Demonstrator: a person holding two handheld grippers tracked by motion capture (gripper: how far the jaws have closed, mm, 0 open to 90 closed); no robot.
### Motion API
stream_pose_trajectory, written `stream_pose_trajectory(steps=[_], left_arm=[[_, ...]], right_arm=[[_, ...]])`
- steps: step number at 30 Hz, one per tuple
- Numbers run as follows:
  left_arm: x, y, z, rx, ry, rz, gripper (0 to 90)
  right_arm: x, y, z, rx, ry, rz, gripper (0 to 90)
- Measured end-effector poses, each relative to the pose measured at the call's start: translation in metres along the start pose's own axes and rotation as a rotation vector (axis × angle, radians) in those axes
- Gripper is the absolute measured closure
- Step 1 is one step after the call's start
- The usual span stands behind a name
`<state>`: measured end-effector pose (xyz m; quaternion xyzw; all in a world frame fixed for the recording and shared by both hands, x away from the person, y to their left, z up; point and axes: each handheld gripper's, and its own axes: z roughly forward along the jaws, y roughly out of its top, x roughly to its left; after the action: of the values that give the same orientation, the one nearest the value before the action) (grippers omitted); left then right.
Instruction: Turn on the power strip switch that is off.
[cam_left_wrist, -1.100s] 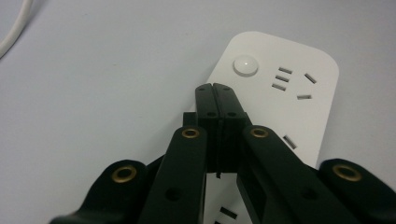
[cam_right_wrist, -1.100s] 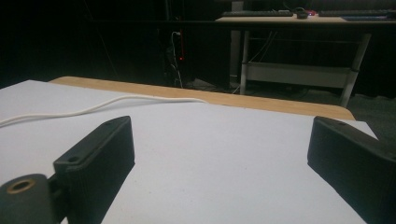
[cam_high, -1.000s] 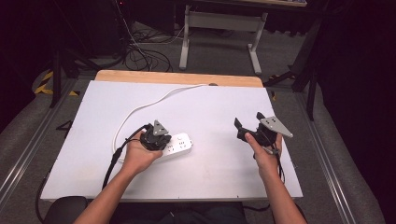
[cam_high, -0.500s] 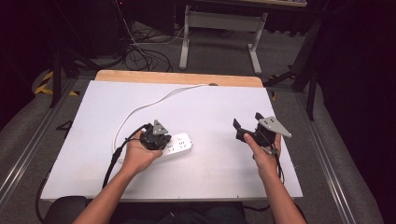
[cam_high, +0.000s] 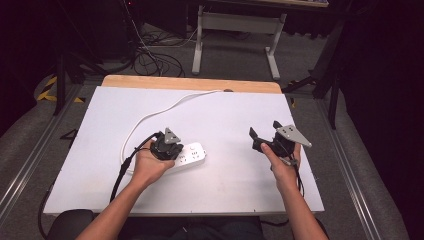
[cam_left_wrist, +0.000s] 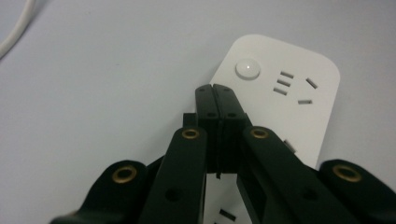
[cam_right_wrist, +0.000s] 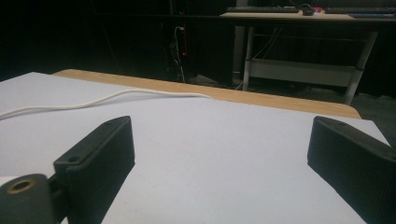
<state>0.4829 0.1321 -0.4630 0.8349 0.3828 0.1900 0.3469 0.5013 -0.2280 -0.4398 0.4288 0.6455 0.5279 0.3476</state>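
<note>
A white power strip (cam_high: 194, 154) lies flat on the white table top, its white cable (cam_high: 150, 116) curving off toward the far edge. My left gripper (cam_high: 167, 147) points down over the strip's left part. In the left gripper view its jaws are pressed together with nothing between them, and the left gripper (cam_left_wrist: 215, 88) has its tips just short of the strip's round button (cam_left_wrist: 247, 68). I cannot tell whether the tips touch the strip (cam_left_wrist: 299, 112). My right gripper (cam_high: 264, 131) is held above the table to the right, open and empty. In its own view the right gripper (cam_right_wrist: 219, 126) looks level across the bare table, past the cable (cam_right_wrist: 93, 100).
The table top (cam_high: 225, 115) is covered in white, with a wooden strip (cam_high: 190, 82) along its far edge. A black cable (cam_high: 125, 165) trails from the left gripper over the near edge. Beyond the table stand a desk frame (cam_high: 235, 25) and floor cables.
</note>
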Motion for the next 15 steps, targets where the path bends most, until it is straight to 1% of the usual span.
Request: stream_pose_trajectory(steps=[1,5,7,10,11,13,15], left_arm=[[0.0007,-0.0002,0.0002,-0.005,0.005,0.001,90.0],[0.0004,-0.0002,0.0002,-0.004,0.004,0.0,90.0],[0.002,-0.0004,-0.0006,-0.026,-0.013,-0.019,90.0],[0.003,-0.0008,-0.0009,-0.036,-0.018,-0.02,90.0],[0.0033,-0.0012,-0.0008,-0.047,-0.022,-0.021,90.0],[0.0032,-0.0007,-0.0022,-0.067,-0.012,-0.022,90.0],[0.0035,0.0,-0.0037,-0.09,-0.019,-0.02,90.0]], right_arm=[[0.0001,0.0,0.0003,-0.001,0.001,-0.004,7.9],[-0.0003,-0.0001,0.0006,-0.001,-0.001,-0.003,7.9],[-0.0002,0.0,0.0004,-0.001,-0.001,0.0,7.9],[-0.0001,0.0001,0.0002,0.0,-0.001,-0.002,7.9],[-0.0002,0.0001,0.0004,-0.001,0.0,-0.005,7.9],[-0.0001,0.0001,0.0004,0.0,0.0,-0.003,7.9],[-0.0004,0.0001,0.0004,-0.001,0.0,-0.002,7.9]])
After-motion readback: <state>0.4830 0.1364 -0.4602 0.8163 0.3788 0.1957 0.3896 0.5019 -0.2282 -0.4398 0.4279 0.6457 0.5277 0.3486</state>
